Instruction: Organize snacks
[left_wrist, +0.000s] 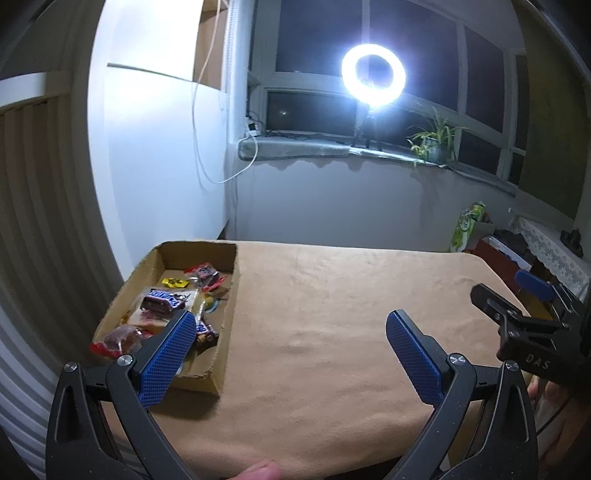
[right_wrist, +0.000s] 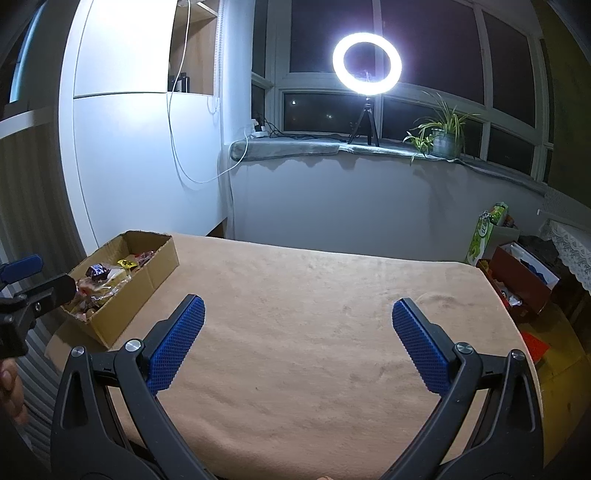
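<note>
Jaws of left gripper (left_wrist: 290, 354) and right gripper (right_wrist: 297, 341) spread wide, empty — snacks (left_wrist: 162, 301) in box (left_wrist: 225, 328) partly hidden behind left pad

"DAS" in pale letters on the black body of the right gripper (left_wrist: 532, 295); other print unreadable

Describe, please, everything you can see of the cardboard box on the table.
The cardboard box is a shallow, open tray of plain brown corrugated card, with rough, torn-looking edges and no lid. It lies flat on the tan cloth at the table's left side, one long wall along the table's left edge. Inside lie wrapped snacks: a dark bar, a yellow packet, red-and-clear wrappers. Neither gripper touches it; the left gripper hangs open in front of it.
</note>
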